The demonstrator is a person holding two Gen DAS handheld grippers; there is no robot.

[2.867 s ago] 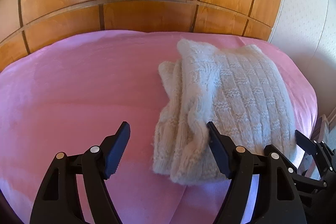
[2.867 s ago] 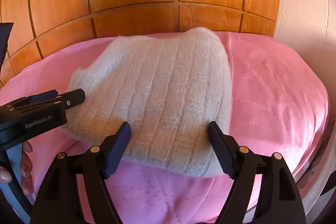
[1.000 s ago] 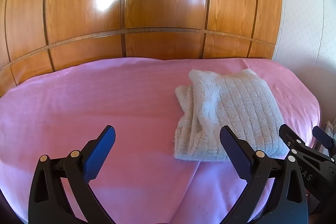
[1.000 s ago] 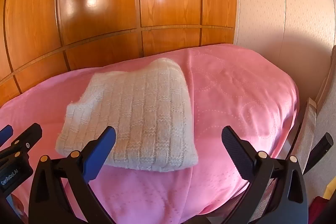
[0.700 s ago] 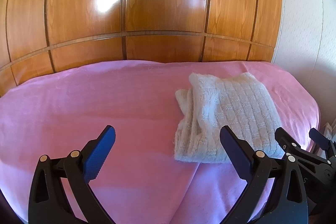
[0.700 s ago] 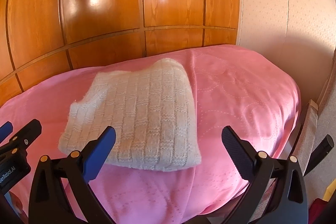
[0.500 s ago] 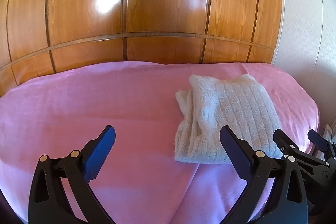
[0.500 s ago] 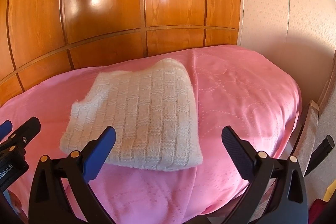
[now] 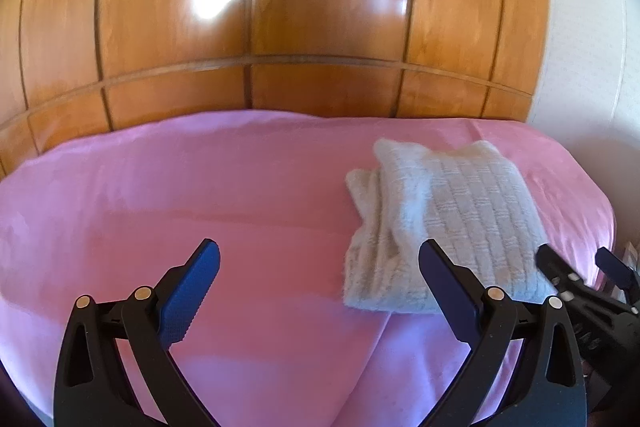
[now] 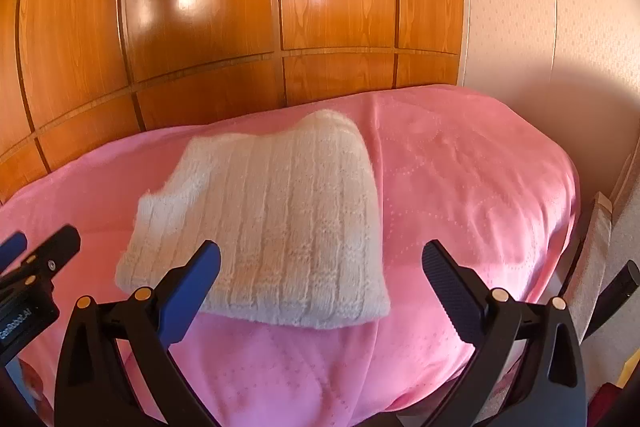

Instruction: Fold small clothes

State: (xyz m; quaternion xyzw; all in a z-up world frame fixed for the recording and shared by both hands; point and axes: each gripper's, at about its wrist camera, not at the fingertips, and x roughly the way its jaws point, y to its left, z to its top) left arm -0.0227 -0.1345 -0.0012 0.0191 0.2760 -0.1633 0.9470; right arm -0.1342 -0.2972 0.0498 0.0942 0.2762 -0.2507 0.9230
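A white knitted garment (image 9: 448, 223) lies folded into a thick rectangle on the pink bed cover (image 9: 200, 195), toward the right side. It also shows in the right wrist view (image 10: 272, 219). My left gripper (image 9: 320, 287) is open and empty, held above the cover just left of and in front of the garment. My right gripper (image 10: 320, 287) is open and empty, held above the garment's near right corner. Each gripper's tips show at the edge of the other's view.
A glossy wooden headboard wall (image 9: 280, 27) rises behind the bed. A pale wall (image 10: 540, 27) stands at the right. The bed's right edge (image 10: 568, 227) drops off to a gap beside a light-coloured piece of furniture (image 10: 596, 251).
Both grippers have let go of the garment, opened wider and pulled back and up from it. The folded garment stays where it lay. Little has moved in the last second.
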